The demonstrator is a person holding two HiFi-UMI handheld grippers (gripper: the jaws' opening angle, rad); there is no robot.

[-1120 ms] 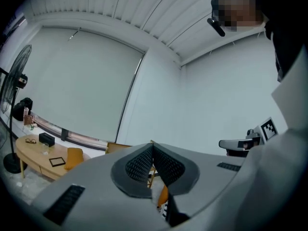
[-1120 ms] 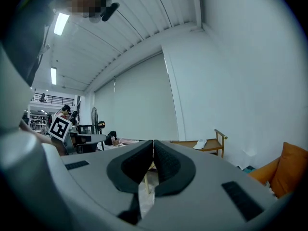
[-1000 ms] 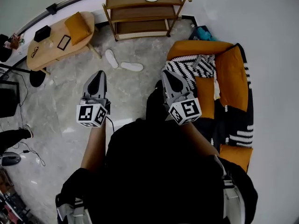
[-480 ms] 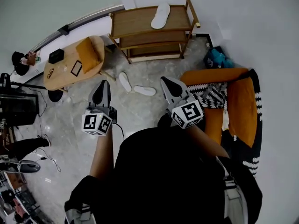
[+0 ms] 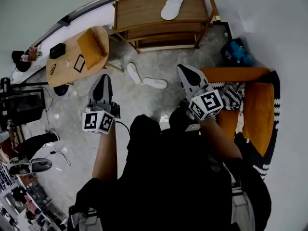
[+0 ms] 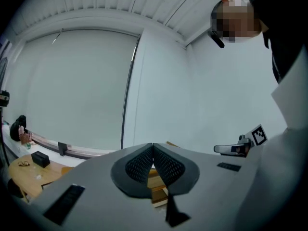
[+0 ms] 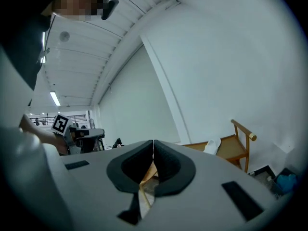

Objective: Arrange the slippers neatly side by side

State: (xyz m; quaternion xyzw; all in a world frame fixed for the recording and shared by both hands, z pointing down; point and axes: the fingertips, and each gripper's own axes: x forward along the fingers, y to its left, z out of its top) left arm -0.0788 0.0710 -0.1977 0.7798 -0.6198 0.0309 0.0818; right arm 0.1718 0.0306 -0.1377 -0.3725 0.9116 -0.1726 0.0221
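Both tongs are held out ahead of the person, pressed together with nothing in them. On the left tongs (image 5: 102,77) and the right tongs (image 5: 182,68) the pads meet, just as they did a second ago. What differs is the outlook. The wooden shelf (image 5: 144,11) and the ground before it now appear larger and lower in the head view. The orange sofa (image 5: 257,107) has slid toward the right edge.

Two white slippers lie on the grey floor (image 5: 139,100) between the shelf and the tongs. The slanted slipper (image 5: 133,73) and the crosswise slipper (image 5: 155,83) are near each other but angled apart, not parallel, and their layout is unchanged. A third slipper (image 5: 172,4) lies on the shelf's top board and also shows in the right gripper view. The round table (image 5: 67,73), carrying an orange cushion (image 5: 91,46), stands left of the shelf.
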